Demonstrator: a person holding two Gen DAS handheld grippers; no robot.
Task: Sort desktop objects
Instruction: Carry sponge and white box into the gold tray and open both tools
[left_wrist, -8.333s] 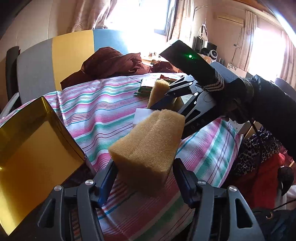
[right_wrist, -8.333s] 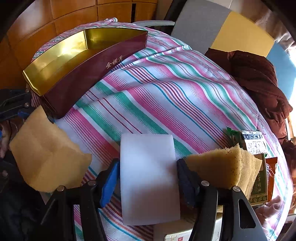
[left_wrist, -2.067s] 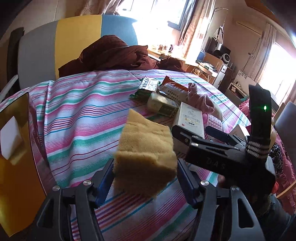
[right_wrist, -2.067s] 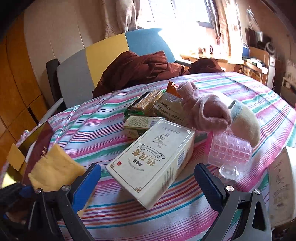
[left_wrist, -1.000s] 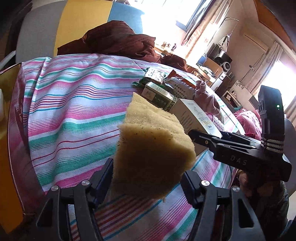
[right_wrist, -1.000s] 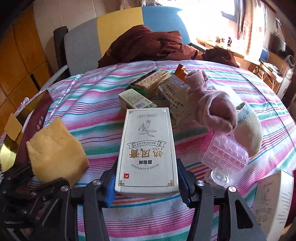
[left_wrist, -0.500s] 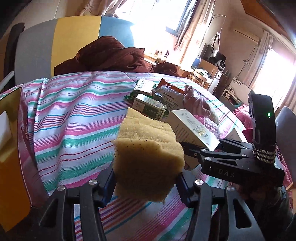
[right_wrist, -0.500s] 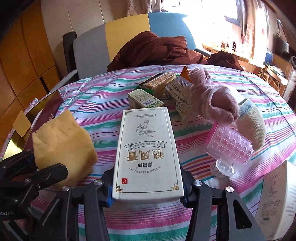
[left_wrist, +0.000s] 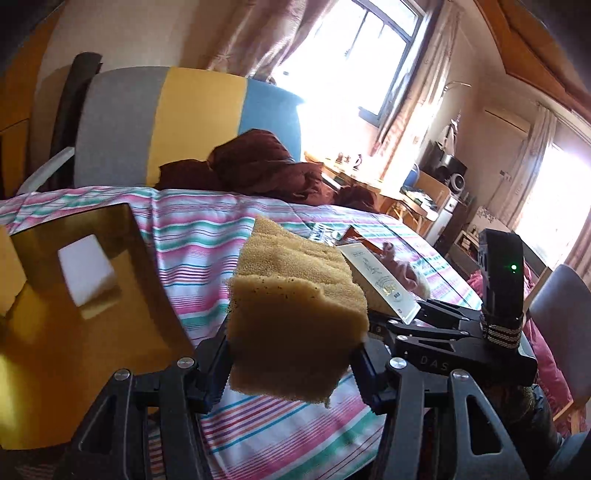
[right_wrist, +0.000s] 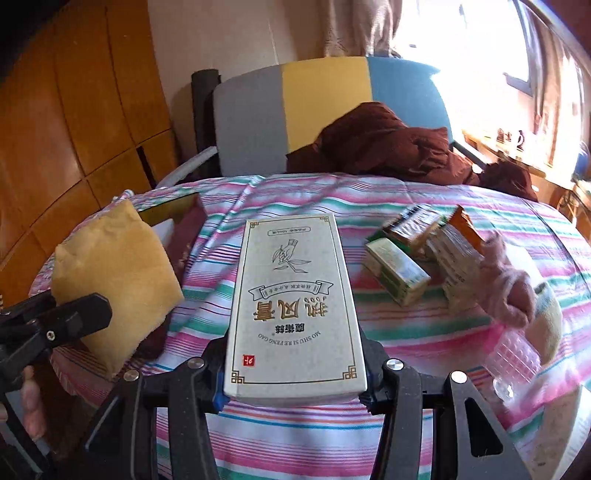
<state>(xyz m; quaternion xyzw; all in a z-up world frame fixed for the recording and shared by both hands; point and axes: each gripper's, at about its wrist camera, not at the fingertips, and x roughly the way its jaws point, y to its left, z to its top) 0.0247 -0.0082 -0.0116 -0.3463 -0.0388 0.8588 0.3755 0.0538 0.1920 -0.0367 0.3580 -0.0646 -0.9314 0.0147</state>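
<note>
My left gripper (left_wrist: 291, 354) is shut on a yellow sponge (left_wrist: 295, 314), held above the striped tablecloth (left_wrist: 199, 240) just right of the gold-lined box (left_wrist: 74, 317). A white foam block (left_wrist: 86, 269) lies inside that box. My right gripper (right_wrist: 295, 363) is shut on a white carton with gold print (right_wrist: 295, 306), lifted off the table. In the right wrist view the sponge (right_wrist: 114, 277) and the left gripper (right_wrist: 55, 325) appear at the left, in front of the box (right_wrist: 181, 221). In the left wrist view the carton (left_wrist: 380, 284) shows behind the sponge.
At the right of the table lie a small green-and-white box (right_wrist: 397, 271), snack packets (right_wrist: 436, 229), a pink sock (right_wrist: 509, 280), a beige sock (right_wrist: 550, 314) and a clear pink plastic piece (right_wrist: 513, 358). A dark red garment (right_wrist: 384, 147) hangs over the chair (right_wrist: 251, 122) behind.
The right gripper shut on the white carton and lifted it off the table. Both grippers have swung left toward the gold box, the left one still holding the sponge.
</note>
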